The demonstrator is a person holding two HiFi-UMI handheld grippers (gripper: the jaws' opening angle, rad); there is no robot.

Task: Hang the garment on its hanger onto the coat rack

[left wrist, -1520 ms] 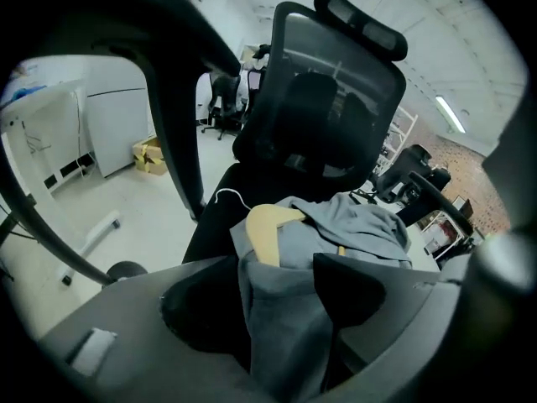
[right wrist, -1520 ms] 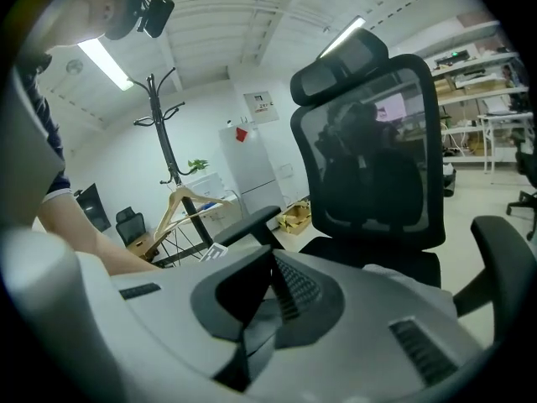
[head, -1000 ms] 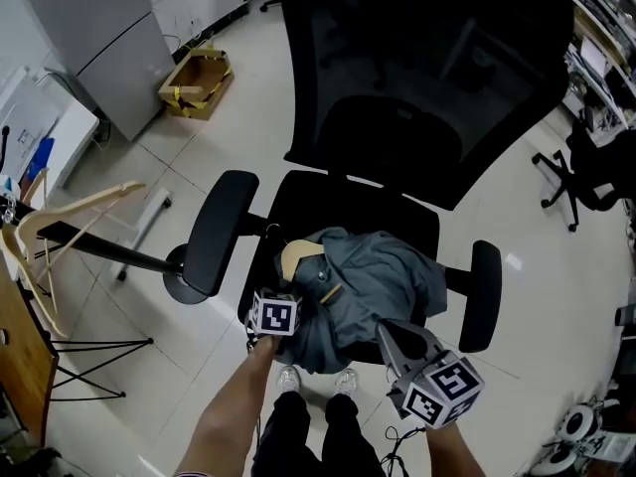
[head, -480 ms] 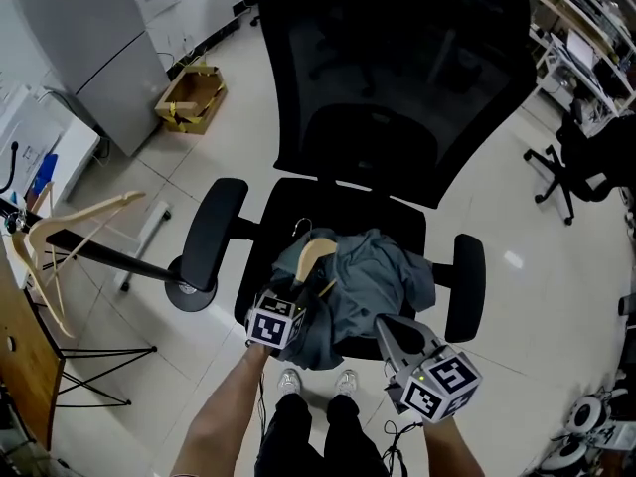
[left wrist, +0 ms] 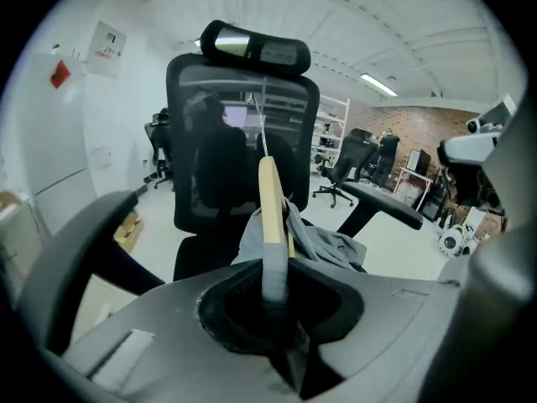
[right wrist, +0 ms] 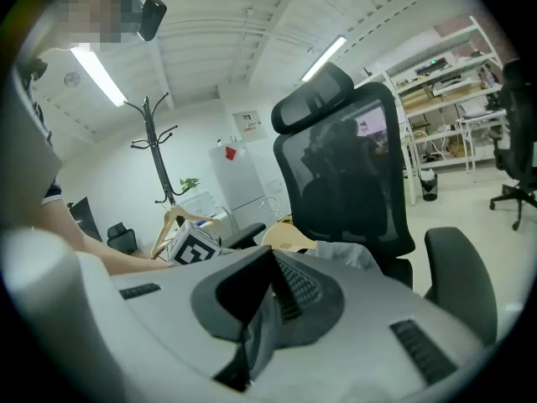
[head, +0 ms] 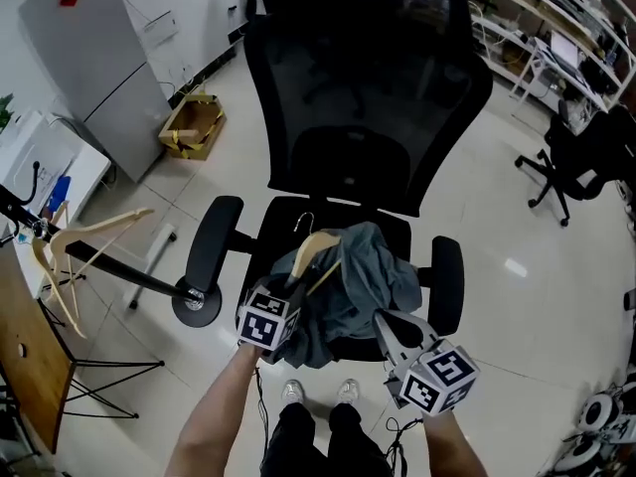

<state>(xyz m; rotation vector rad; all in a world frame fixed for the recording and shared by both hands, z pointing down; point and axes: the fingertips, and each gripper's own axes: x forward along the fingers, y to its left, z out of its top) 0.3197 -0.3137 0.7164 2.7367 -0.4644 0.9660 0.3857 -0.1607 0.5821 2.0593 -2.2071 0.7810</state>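
The chair [head: 368, 97] is my biggest worry. The garment [head: 363, 276] lies bunched over its seat, between the armrests, and could snag there as I lift. The rack [right wrist: 156, 154] stands well apart to my left, so a long swing may slide the cloth off the hanger [head: 316, 248]. My left claw [left wrist: 274, 277] has just been closing and is clamped on one hanger arm, off-centre; I judge it could twist in the pads. My right claw [right wrist: 270, 267] is together, empty, just beside the garment. There is one container, an open cardboard box [head: 195, 125] on the floor. Yellow strips show in it; the contents are otherwise unclear.
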